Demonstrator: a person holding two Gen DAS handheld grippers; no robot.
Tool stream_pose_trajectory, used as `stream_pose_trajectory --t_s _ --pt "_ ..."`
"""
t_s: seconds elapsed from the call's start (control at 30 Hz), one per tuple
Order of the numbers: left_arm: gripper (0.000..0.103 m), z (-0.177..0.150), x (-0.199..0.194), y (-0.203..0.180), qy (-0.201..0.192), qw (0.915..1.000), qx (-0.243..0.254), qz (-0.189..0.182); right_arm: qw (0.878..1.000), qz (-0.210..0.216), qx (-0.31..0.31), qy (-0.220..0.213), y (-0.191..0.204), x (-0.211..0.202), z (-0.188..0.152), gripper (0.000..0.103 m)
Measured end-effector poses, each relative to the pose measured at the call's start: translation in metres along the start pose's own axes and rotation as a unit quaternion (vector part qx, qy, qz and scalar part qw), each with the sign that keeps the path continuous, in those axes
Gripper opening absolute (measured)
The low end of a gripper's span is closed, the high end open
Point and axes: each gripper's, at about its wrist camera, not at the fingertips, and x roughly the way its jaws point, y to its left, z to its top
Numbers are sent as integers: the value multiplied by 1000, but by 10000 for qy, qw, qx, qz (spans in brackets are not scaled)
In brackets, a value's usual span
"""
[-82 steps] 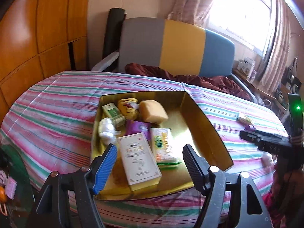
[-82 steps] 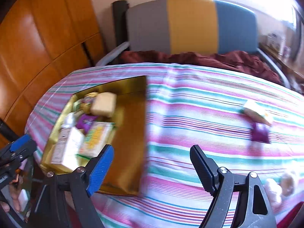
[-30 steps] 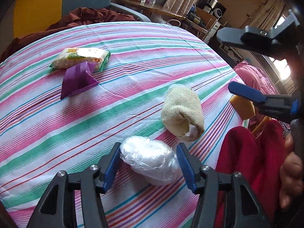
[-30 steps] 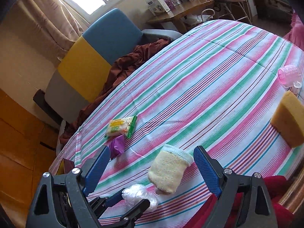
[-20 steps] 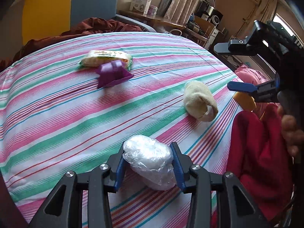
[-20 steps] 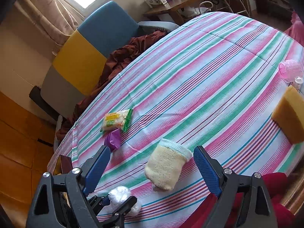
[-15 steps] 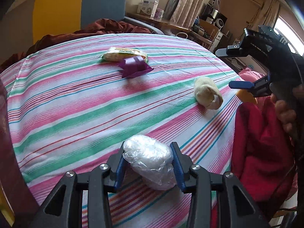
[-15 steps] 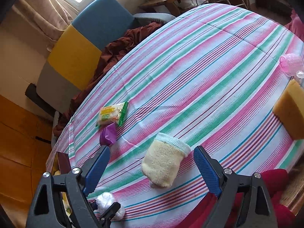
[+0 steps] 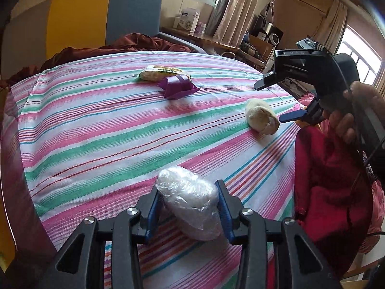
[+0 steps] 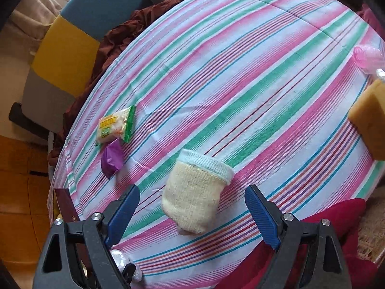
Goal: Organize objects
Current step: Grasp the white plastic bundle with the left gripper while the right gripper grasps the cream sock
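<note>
My left gripper [image 9: 188,189] is shut on a white bundle wrapped in clear plastic [image 9: 192,207], held just over the striped tablecloth [image 9: 96,130] near its front edge. A cream rolled sock with a pale blue cuff [image 10: 199,180] lies on the cloth. My right gripper [image 10: 192,189] hovers over it, open, with the blue pads wide of it on both sides and not touching. In the left wrist view that gripper [image 9: 272,102] hangs beside the sock [image 9: 261,116], held by a hand. The bundle [image 10: 120,261] peeks out behind the right gripper's body.
A yellow-green snack packet [image 10: 114,126] and a purple pouch [image 10: 112,159] lie together farther back. A yellow sponge [image 10: 370,120] and a pink cup [image 10: 368,57] sit at the right edge. A box corner [image 10: 65,202] shows at left. A chair [image 9: 103,16] stands behind, red clothing [image 9: 332,187] in front.
My left gripper shut on the plastic-wrapped bundle and carried it away from the sock. My right gripper tipped downward and came lower over the sock, still open.
</note>
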Motion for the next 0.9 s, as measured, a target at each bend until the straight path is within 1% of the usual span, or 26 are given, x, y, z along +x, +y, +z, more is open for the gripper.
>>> stream_pose_trajectory --t_s 0.07,0.13,0.2,0.23,0.27,0.33,0.43,0.67,0.8,0.9 --pt "42 -1 0 2 -31 10000 -16 -25 10000 -61 14 28 3 5 3 90" --pt "42 -2 -1 3 -57 9999 -50 -68 9995 -240 -158 150 12 14 4 90" --pt "42 -3 -2 5 -73 9999 -102 -115 9962 -530 -690 62 29 18 2 73" --pt "42 -3 -3 6 -80 9998 -108 -132 9924 -686 -1022 -14 40 21 0 48" --pt "42 -4 -3 6 -89 9998 -104 -147 9887 -798 -1268 -28 49 26 -4 49" --pt "42 -5 -4 7 -113 9997 -106 -174 9807 -982 -1682 -196 64 33 -13 48" --pt "42 -5 -5 9 -120 9996 -144 -209 9749 -1012 -1951 -345 73 38 -19 48" --pt "42 -6 -5 8 -149 9996 -133 -183 9681 -1241 -2139 -392 79 44 -22 49" --pt "42 -7 -5 8 -160 9997 -113 -162 9682 -1247 -2130 -402 77 43 -23 49" --pt "42 -7 -5 8 -161 9997 -102 -153 9667 -1296 -2172 -396 82 49 -24 50"
